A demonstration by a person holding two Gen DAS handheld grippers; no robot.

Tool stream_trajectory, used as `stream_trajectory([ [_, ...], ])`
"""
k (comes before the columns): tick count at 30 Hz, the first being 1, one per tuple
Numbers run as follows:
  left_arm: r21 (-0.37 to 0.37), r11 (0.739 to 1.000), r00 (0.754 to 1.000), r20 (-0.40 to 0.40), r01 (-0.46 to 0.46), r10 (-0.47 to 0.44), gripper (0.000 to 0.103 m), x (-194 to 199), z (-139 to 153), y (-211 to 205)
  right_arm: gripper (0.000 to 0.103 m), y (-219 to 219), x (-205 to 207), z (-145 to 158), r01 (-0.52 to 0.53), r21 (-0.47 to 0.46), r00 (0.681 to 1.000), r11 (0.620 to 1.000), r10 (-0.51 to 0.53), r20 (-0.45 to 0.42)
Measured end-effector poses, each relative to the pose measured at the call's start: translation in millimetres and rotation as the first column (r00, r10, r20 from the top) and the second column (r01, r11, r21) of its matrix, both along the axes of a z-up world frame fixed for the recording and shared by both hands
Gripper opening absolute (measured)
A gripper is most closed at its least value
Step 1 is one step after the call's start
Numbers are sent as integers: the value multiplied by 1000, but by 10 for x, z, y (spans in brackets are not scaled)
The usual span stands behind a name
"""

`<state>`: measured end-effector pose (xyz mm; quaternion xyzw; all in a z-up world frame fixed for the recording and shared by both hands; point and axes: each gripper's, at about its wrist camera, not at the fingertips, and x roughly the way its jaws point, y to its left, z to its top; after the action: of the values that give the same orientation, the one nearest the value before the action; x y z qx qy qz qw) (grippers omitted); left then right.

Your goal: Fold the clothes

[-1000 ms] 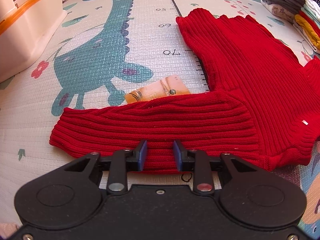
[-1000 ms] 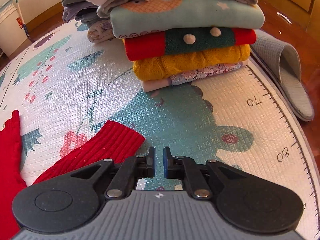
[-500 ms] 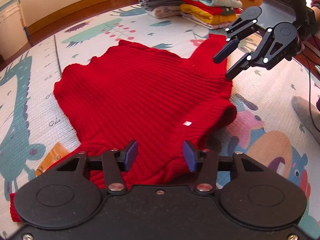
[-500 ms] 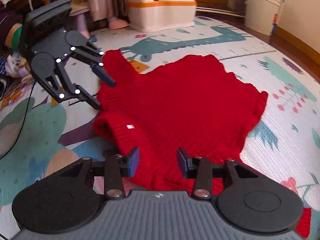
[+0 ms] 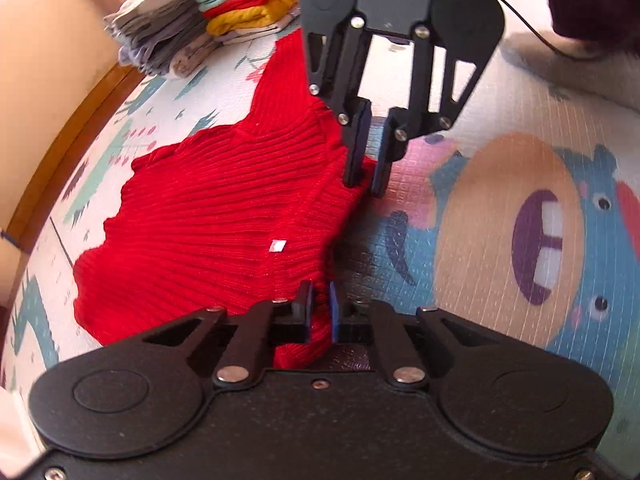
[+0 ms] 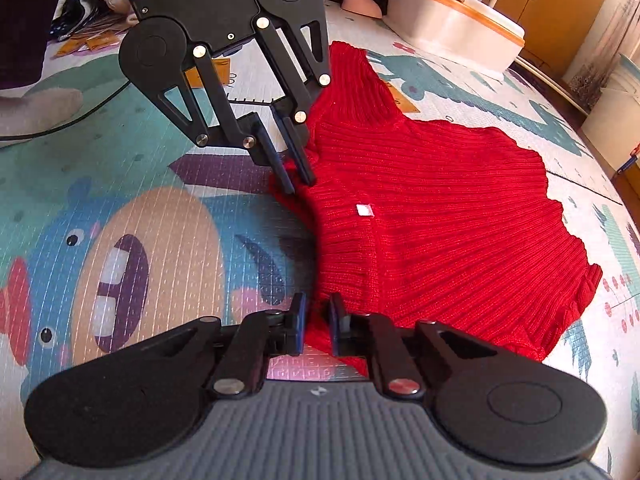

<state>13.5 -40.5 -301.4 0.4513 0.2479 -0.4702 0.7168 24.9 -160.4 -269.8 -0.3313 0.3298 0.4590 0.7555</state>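
A red ribbed sweater (image 5: pixel 224 208) lies flat on the play mat, a small white label (image 5: pixel 277 245) near its neck. My left gripper (image 5: pixel 318 309) is shut on the near shoulder edge, red knit pinched between its blue pads. Facing it, my right gripper (image 5: pixel 366 184) pinches the same neck-side edge farther along. In the right wrist view the sweater (image 6: pixel 440 208) spreads to the right, and my right gripper (image 6: pixel 318 316) holds a fold of it. My left gripper (image 6: pixel 298 184) bites the edge opposite, close to the label (image 6: pixel 365 211).
Several folded clothes are stacked (image 5: pixel 224 12) at the mat's far corner. A white and orange box (image 6: pixel 460 20) stands beyond the sweater. A person's socked foot (image 6: pixel 36 108) and a black cable lie on the cartoon play mat (image 5: pixel 500 220). Orange packets (image 6: pixel 96 42) sit behind.
Both grippers have come down to the neck-side edge of the sweater, facing each other. Their fingers, open half a second ago, have shut on the knit.
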Motion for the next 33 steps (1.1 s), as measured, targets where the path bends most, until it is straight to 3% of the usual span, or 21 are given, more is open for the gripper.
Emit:
stream_trajectory([
  [4, 54, 996, 994, 75, 74, -78, 5, -132, -117, 43, 14, -6, -54, 6, -23, -24, 1000, 999, 23, 3],
  [9, 37, 996, 993, -87, 83, -79, 11, 24, 58, 110, 14, -97, -36, 164, -69, 5, 996, 998, 69, -56],
  [12, -73, 994, 962, -267, -80, 58, 11, 366, 317, 161, 14, -170, 124, 281, 66, 111, 992, 992, -53, -115],
  [15, -155, 948, 908, -365, -279, 207, 11, 692, 417, 169, 14, -228, 330, 340, 235, 201, 965, 951, -203, -168],
  [16, -162, 929, 891, -377, -333, 254, 11, 763, 398, 159, 14, -212, 350, 323, 243, 196, 964, 950, -215, -155],
  [17, -161, 930, 899, -355, -330, 257, 11, 732, 330, 136, 14, -189, 289, 265, 213, 181, 974, 960, -195, -115],
  [20, -144, 967, 960, -220, -209, 175, 11, 459, 58, 47, 17, -119, 106, 89, 127, 126, 992, 984, -129, 6],
  [21, -143, 979, 984, -129, -143, 125, 11, 317, -28, 40, 16, -96, 45, 31, 99, 106, 993, 989, -104, 46],
  [22, -134, 990, 998, 15, -53, 56, 10, 105, -114, 69, 16, -73, -15, -28, 72, 84, 993, 994, -79, 85],
  [23, -118, 993, 993, 119, 4, 11, 8, -52, -182, 92, 16, -50, -76, -86, 45, 61, 991, 997, -53, 123],
  [24, -112, 994, 988, 157, 15, 3, 7, -111, -217, 94, 16, -27, -136, -144, 20, 38, 987, 999, -26, 160],
  [25, -118, 993, 988, 153, 3, 16, 6, -107, -218, 94, 16, -44, -81, -107, 30, 47, 991, 998, -36, 125],
  [29, -136, 988, 994, -80, -78, 68, 6, 243, -24, 109, 9, -113, 140, 41, 74, 83, 997, 994, -73, -15],
  [31, -120, 981, 951, -287, -154, 114, 12, 588, 130, 138, 9, -148, 251, 115, 97, 99, 992, 990, -89, -85],
  [32, -138, 966, 927, -337, -220, 163, 28, 755, 196, 175, 9, -198, 363, 152, 150, 116, 986, 982, -139, -95],
  [33, -171, 942, 910, -354, -289, 215, 33, 905, 259, 224, 9, -240, 476, 177, 190, 120, 980, 974, -181, -84],
])
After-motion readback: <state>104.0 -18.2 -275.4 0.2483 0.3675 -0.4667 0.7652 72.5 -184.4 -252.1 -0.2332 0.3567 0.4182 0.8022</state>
